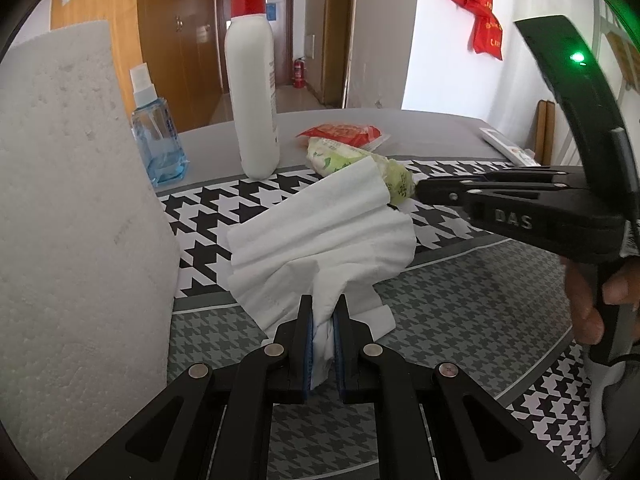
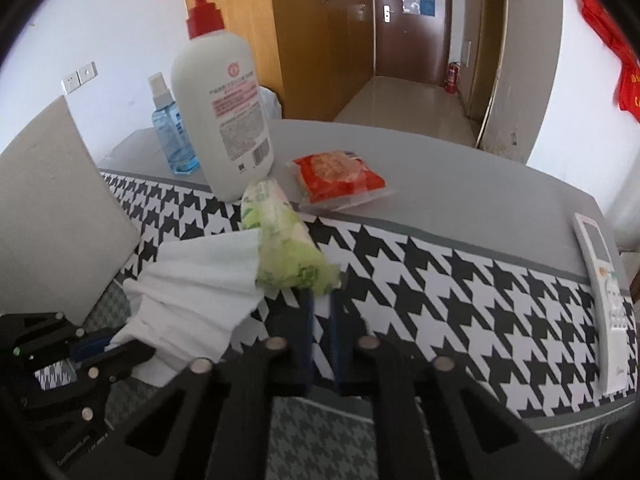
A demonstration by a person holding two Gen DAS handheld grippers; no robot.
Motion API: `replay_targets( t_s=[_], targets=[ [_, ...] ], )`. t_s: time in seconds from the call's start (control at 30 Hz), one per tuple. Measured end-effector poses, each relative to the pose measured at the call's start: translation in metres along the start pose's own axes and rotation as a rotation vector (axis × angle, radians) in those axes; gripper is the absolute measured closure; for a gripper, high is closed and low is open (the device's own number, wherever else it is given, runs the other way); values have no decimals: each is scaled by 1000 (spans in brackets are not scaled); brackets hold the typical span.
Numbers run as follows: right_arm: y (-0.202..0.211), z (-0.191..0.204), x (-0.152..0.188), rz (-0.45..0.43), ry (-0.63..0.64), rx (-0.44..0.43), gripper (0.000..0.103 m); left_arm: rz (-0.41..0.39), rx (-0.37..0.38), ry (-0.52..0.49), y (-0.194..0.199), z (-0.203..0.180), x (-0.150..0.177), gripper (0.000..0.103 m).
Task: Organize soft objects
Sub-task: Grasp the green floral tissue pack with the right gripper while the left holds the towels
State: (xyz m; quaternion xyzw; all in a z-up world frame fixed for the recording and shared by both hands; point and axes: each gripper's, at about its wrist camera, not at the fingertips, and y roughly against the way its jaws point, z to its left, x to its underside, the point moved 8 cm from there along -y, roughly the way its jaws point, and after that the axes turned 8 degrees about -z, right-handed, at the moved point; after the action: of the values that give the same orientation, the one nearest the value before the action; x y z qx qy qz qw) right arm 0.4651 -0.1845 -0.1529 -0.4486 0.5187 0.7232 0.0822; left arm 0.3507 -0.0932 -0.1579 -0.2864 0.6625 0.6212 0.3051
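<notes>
The left gripper (image 1: 323,322) is clenched on the bunched near end of a white tissue sheet (image 1: 320,236), whose pinched part is hidden between the blue pads. From there the sheet fans out above the houndstooth tablecloth (image 1: 440,312) toward a green tissue pack (image 1: 360,160), and its far edge covers the pack's opening, so whether it is joined there cannot be seen.

The right gripper (image 2: 320,300) has its jaws nearly together around the crumpled near tail of the pack; in its own blurred view a slit of tablecloth shows between the fingers, so I cannot tell whether the wrapper is truly gripped. The left view shows that tool only side-on, its tips touching the pack.

A white foam block (image 1: 76,220), cut off by the frame, fills the left side. Behind the pack stand a white pump bottle (image 2: 222,112) and a blue spray bottle (image 2: 170,132), partly hidden behind it. A red snack packet (image 2: 338,178) lies on the bare grey table (image 2: 460,184). The remote control (image 2: 604,300) lies full-length in the right view, while the left view shows only a sliver of it.
</notes>
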Motion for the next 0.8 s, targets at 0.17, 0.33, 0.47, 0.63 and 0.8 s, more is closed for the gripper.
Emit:
replay_targets(
  t_s=[0.17,0.33,0.47,0.63,0.8],
  targets=[
    [18,5,-2,-13,27,4,96,4,-4,11,0,3,0,94],
    [19,15,-14,-27,87,16,69,5,16,11,2,-1,0,95],
    [8,17,-27,-39,91,21,47,-19,33,17,9,-2,-2,96],
    [-3,16,-34,-26,68,0,47,-59,59,-11,26,-7,-1,96],
    [-15,14,-37,4,60,-11,47,-119,119,-10,49,-10,-3,96]
  ],
)
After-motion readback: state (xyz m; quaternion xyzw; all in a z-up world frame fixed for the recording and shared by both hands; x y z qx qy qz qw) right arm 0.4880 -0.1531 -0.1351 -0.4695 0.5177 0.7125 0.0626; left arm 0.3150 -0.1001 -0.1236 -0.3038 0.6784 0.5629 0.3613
